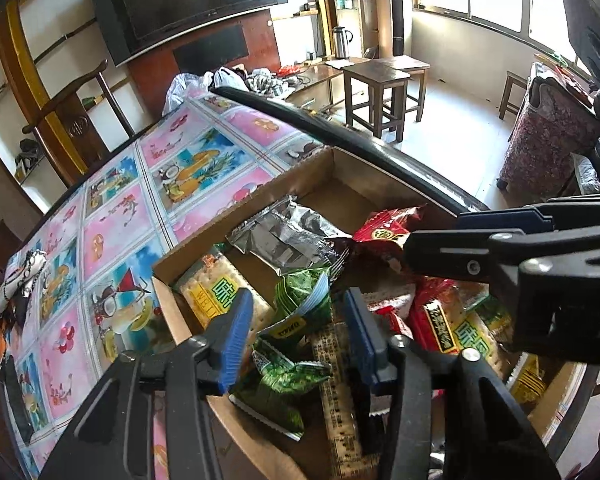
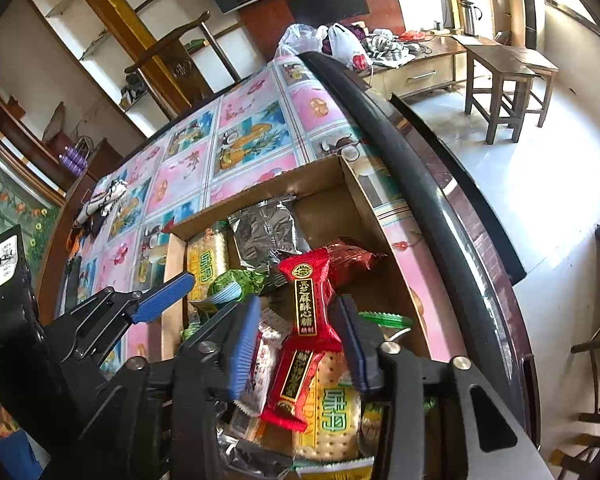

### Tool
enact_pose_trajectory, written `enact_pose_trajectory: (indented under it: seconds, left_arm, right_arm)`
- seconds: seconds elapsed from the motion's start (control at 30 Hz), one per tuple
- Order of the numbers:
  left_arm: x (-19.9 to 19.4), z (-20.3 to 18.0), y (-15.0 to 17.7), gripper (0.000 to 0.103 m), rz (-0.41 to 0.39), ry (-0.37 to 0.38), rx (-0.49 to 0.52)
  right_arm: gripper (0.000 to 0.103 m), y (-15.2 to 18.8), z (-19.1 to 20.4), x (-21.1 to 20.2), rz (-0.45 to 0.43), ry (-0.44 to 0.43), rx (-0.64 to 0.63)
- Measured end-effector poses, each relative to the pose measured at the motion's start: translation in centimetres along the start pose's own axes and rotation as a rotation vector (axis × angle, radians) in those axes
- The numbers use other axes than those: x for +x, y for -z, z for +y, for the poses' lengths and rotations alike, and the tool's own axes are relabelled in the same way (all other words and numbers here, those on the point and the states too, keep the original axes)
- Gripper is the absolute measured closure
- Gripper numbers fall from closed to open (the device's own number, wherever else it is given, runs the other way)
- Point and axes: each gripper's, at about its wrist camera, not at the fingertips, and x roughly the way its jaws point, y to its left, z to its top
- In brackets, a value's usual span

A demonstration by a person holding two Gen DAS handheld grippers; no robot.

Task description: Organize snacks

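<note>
An open cardboard box (image 1: 171, 312) (image 2: 260, 188) on the table holds several snack packets. In the left wrist view my left gripper (image 1: 298, 336) hovers over it, jaws open, with green packets (image 1: 300, 300) lying below the gap and untouched by the pads. A cracker pack (image 1: 216, 300), a silver packet (image 1: 284, 236) and a red packet (image 1: 388, 228) lie beyond. My right gripper (image 2: 300, 348) is open over the box's near right part. A red sesame-candy packet (image 2: 306, 300) lies between its pads on a cracker pack (image 2: 336, 408). Each gripper's fingers (image 1: 440, 256) (image 2: 168, 292) show in the other's view.
The table (image 1: 112, 240) carries a pink and blue fruit-print cloth and has a dark rounded edge (image 2: 400, 148) right of the box. Plastic bags (image 2: 340, 44) sit at its far end. A wooden chair (image 1: 80, 120) stands behind, and stools (image 1: 384, 84) stand on the floor at right.
</note>
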Motion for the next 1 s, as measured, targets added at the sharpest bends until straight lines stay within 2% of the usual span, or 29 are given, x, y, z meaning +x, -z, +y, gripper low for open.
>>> enact_pose_trajectory:
  seconds: [0.1,0.17,0.23,0.3,0.37,0.47,0.53,0.7,0.83,0.93,1.0]
  left_arm:
    - [-1.1,0.0,0.2,0.051,-0.015,0.000,0.004]
    - [-2.1,0.2,0.5,0.043,-0.029,-0.002,0.000]
    - [-3.1,0.3,1.0,0.028,-0.036,-0.009,-0.003]
    - [-4.1,0.7,1.6,0.021,-0.040,-0.019,-0.016]
    - [-4.9,0.9,2.3,0.018,-0.044,-0.017,-0.027]
    - [-6.4,1.1,3.4,0.012,-0.052,-0.051,-0.009]
    - [-7.1,1.2,3.9,0.007,-0.061,-0.067,0.000]
    - [-8.7,1.5,4.8,0.004,-0.059,-0.071,0.009]
    - [-9.6,1.4,5.4,0.004,-0.065,-0.122,0.036]
    - [-10.5,1.6,5.9,0.001,-0.083,-0.100,0.036]
    - [-10.9,1.6,5.9,0.000,-0.073,-0.118,0.039]
  right_arm:
    - [0.051,0.4,0.0,-1.0,-0.020,0.011,0.011]
    - [0.041,0.9,0.1,-1.8,-0.036,0.025,0.013]
    - [0.037,1.5,0.2,-2.7,-0.052,0.045,0.012]
    - [0.031,2.3,0.4,-3.6,-0.069,0.071,0.006]
    - [0.025,3.4,0.5,-4.7,-0.094,0.105,0.002]
    - [0.019,4.9,0.8,-5.7,-0.111,0.135,-0.006]
    - [0.018,5.9,1.1,-6.3,-0.118,0.159,-0.005]
    - [0.017,7.9,1.9,-7.0,-0.120,0.205,-0.017]
    - [0.016,9.1,2.0,-7.6,-0.121,0.209,0.015]
    - [0.016,9.9,2.3,-8.0,-0.124,0.221,0.019]
    - [0.016,10.4,2.5,-8.2,-0.126,0.223,0.024]
